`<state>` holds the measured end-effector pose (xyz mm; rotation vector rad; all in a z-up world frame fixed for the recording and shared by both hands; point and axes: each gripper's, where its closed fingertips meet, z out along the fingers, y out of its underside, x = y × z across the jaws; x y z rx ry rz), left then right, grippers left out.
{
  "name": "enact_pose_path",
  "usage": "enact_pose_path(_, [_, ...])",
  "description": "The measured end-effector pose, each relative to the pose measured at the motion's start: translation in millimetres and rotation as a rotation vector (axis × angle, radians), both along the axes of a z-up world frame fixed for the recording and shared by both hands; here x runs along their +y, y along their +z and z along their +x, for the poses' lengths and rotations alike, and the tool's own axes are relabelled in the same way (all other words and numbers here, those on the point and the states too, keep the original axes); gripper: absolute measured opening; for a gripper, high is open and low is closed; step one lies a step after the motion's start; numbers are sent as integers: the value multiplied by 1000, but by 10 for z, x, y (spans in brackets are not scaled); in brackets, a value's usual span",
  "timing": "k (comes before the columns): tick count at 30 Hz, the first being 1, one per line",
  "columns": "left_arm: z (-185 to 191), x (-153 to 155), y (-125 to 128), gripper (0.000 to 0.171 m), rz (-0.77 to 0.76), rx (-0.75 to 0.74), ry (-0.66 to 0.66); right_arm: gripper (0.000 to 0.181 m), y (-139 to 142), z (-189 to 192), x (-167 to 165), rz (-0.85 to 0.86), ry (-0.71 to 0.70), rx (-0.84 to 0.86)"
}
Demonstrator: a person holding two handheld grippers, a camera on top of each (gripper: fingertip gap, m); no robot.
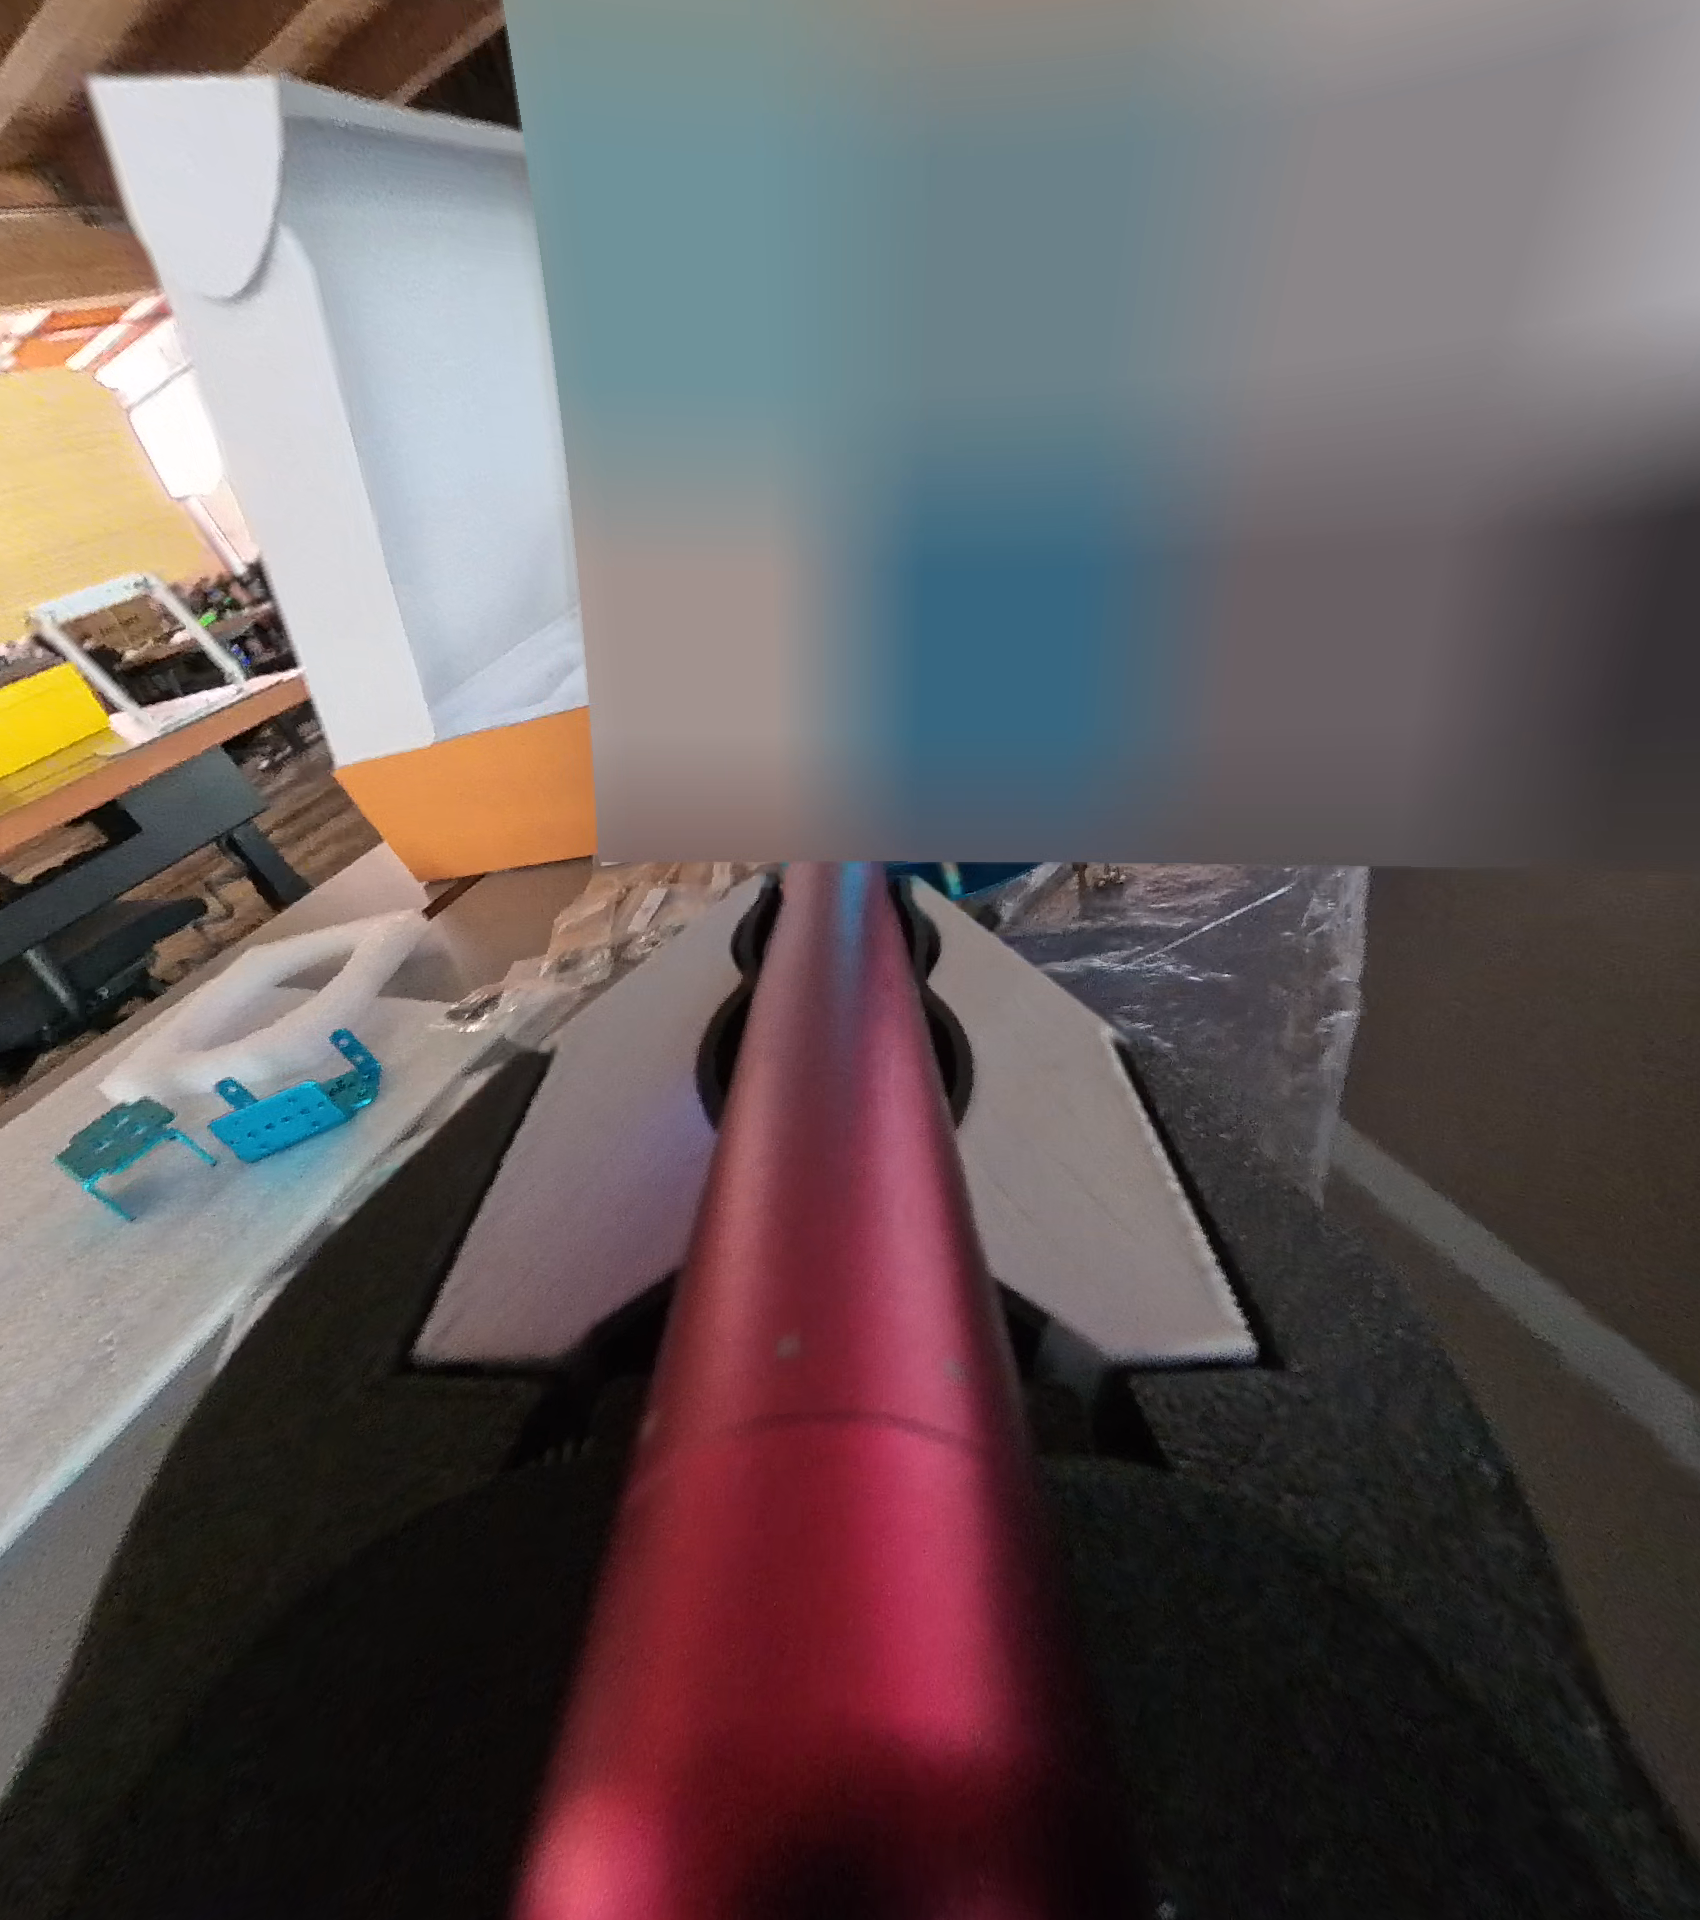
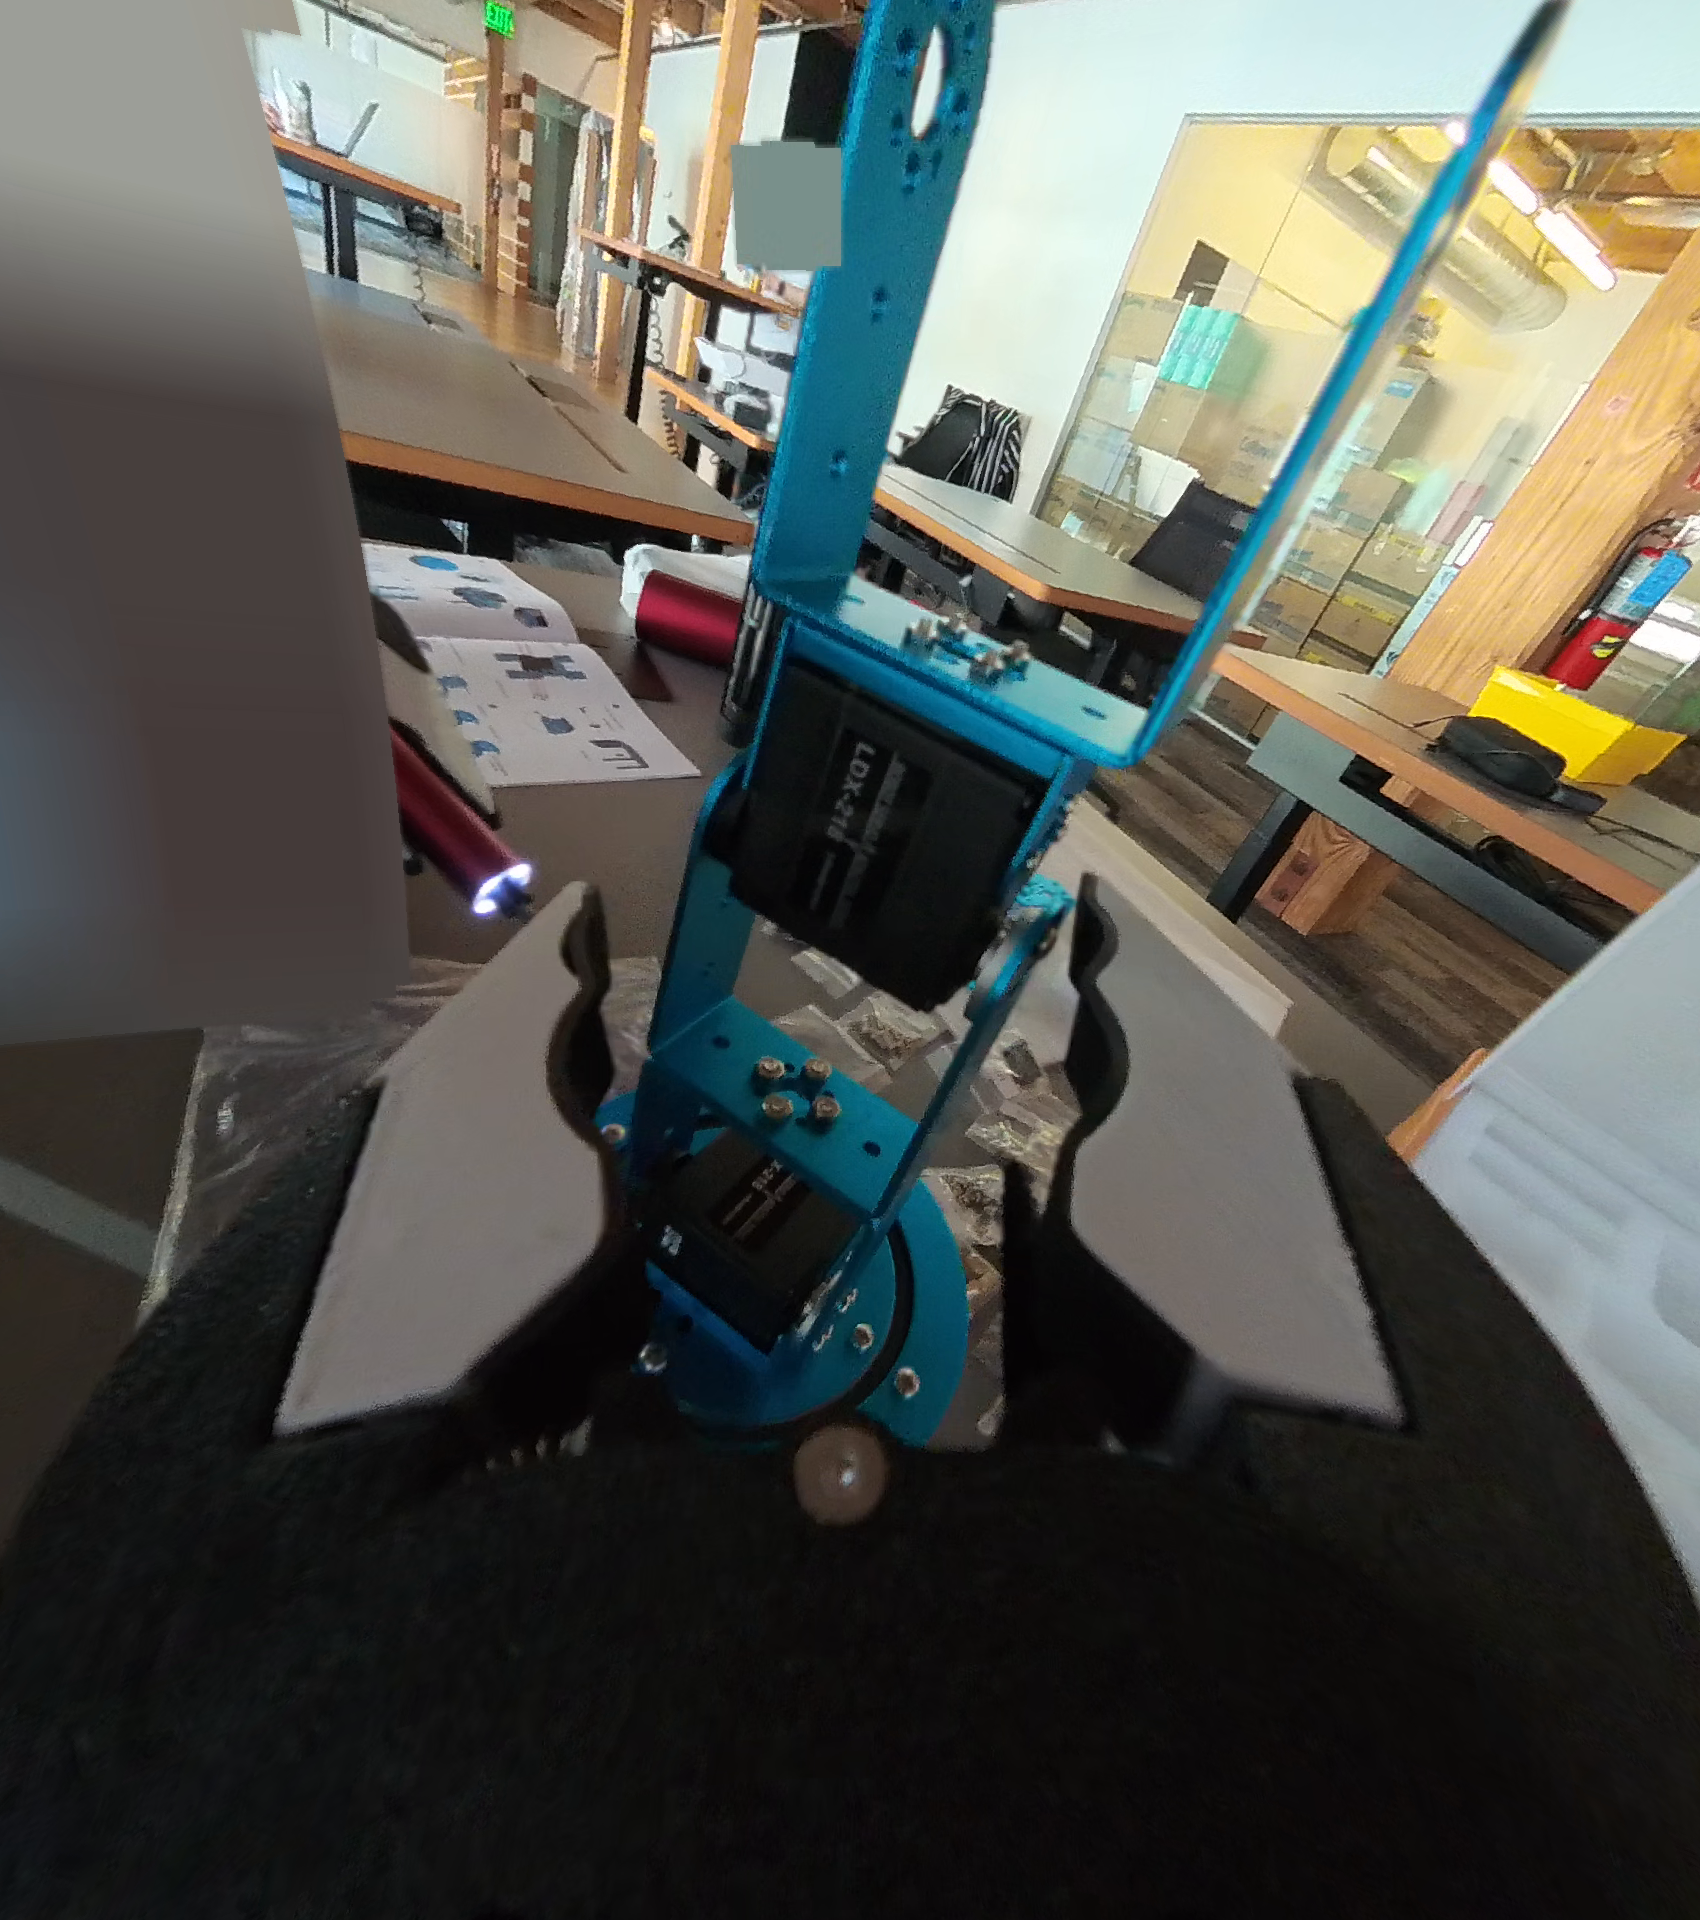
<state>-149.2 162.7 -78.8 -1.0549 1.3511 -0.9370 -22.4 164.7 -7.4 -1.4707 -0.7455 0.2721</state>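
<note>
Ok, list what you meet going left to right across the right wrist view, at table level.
Red tool with a lit tip → open instruction booklet → blue bracket-and-servo assembly between the right gripper fingers → yellow box on a far desk.

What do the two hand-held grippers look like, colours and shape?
Both look alike. The left hand-held gripper has a black, rough-textured body and two flat pale grey fingers with black scalloped inner edges. The right hand-held gripper shows the same black grainy body and grey fingers with wavy black notches. No cables, markings or sleeves are visible.
</note>
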Motion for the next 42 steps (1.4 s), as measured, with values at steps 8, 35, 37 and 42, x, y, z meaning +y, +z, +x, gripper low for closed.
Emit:
enact_pose_path(8, [11, 272, -472, 22, -293, 308, -27, 95, -232, 75, -166, -227, 246, 169])
enact_pose_path(35, [-237, 115, -695, 23, -215, 511, -81, 68, -304, 49, -143, -248, 296, 285])
enact_pose_path(37, [-245, 126, -680, 23, -200, 510, -77, 68, -305, 48, -142, -248, 295, 281])
enact_pose_path(42, [-233, 143, -662, 23, -214, 494, -71, 68, -305, 46, -141, -249, 292, 278])
